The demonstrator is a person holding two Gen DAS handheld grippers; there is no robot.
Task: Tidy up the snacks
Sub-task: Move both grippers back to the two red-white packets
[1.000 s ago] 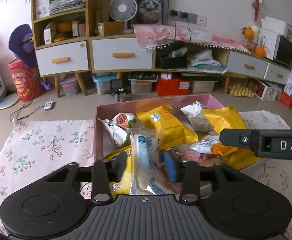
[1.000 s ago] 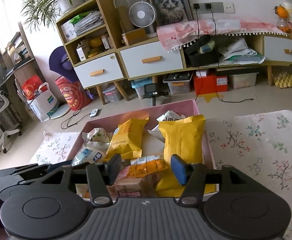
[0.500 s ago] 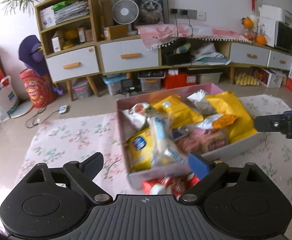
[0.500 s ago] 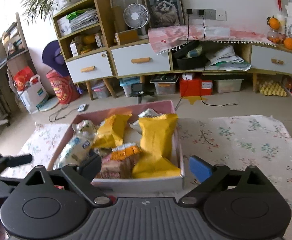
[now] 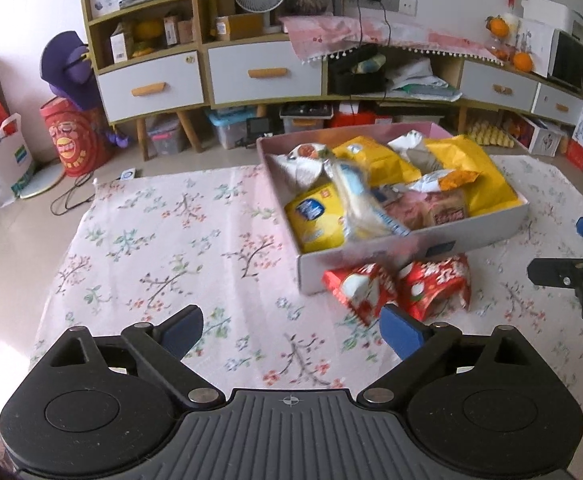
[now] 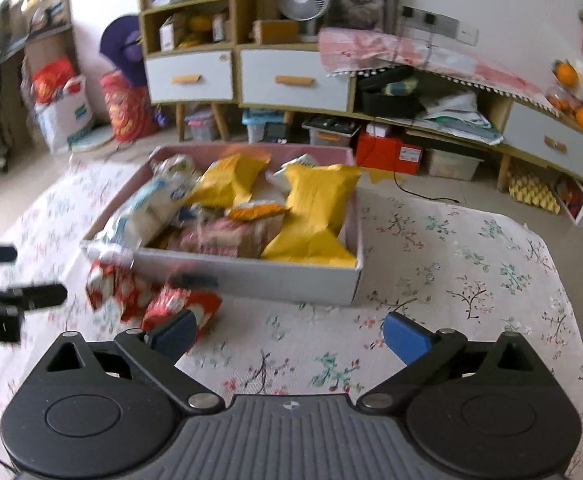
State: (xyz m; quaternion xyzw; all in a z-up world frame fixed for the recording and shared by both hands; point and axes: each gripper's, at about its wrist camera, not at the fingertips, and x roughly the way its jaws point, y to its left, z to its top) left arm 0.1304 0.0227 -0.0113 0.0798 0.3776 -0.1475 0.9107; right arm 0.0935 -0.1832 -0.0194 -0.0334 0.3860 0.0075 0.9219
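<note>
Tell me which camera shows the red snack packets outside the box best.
The left wrist view: the red snack packets lie sharp and unobstructed on the floral cloth before the box. The right wrist view shows them blurred, one partly behind a finger.

One pink box (image 5: 411,248); two red snack packs (image 5: 399,288) outside it; three yellow bags (image 5: 471,168) inside; two tools (image 5: 291,332).

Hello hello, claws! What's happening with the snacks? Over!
Both claws, left and right, open, just let go, holding nothing. Box full of snacks. Two red packs outside on cloth by box front. Nothing blocking.
</note>
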